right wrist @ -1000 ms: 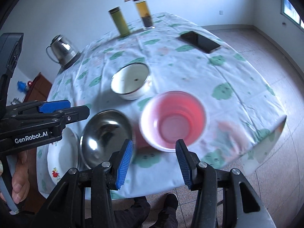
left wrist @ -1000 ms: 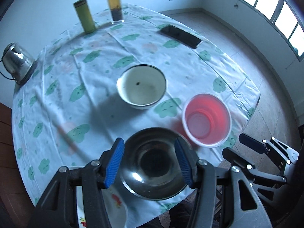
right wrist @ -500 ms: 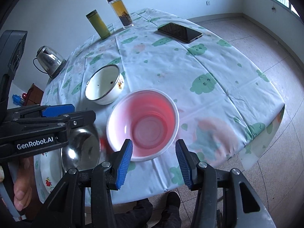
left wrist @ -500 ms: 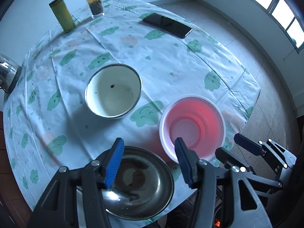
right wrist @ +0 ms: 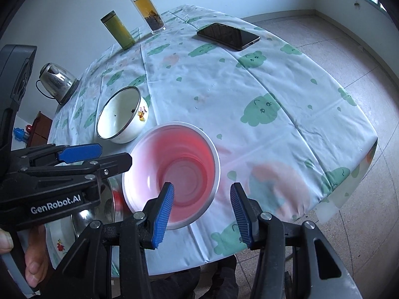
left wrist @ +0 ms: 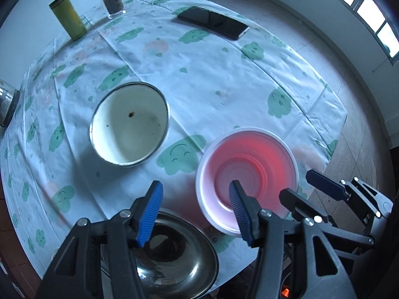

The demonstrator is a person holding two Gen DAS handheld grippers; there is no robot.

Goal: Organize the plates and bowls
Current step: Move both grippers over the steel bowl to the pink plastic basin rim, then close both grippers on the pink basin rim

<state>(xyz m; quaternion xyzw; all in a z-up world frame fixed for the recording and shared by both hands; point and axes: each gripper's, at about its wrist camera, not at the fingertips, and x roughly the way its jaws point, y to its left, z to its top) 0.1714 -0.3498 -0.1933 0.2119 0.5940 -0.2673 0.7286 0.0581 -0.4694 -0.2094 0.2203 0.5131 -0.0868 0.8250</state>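
The translucent pink plastic bowl (right wrist: 172, 177) holds nothing; the white enamel bowl (left wrist: 129, 123) has dark specks. Both the left gripper (left wrist: 195, 214) and right gripper (right wrist: 200, 211) gape apart near the surface's (right wrist: 274, 79) near edge.

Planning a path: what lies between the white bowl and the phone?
Only bare tablecloth between the white bowl and the phone, shown in both wrist views.

Phone (right wrist: 228, 36), kettle (right wrist: 56, 81), two bottles (right wrist: 118, 30) on tablecloth (right wrist: 249, 87).

A home dining room: beyond the claws a round table (right wrist: 286, 129) in a cartoon tablecloth carries a kettle (right wrist: 56, 81), tea bottle (right wrist: 148, 12) and phone (right wrist: 228, 36); tiled floor (right wrist: 349, 49).
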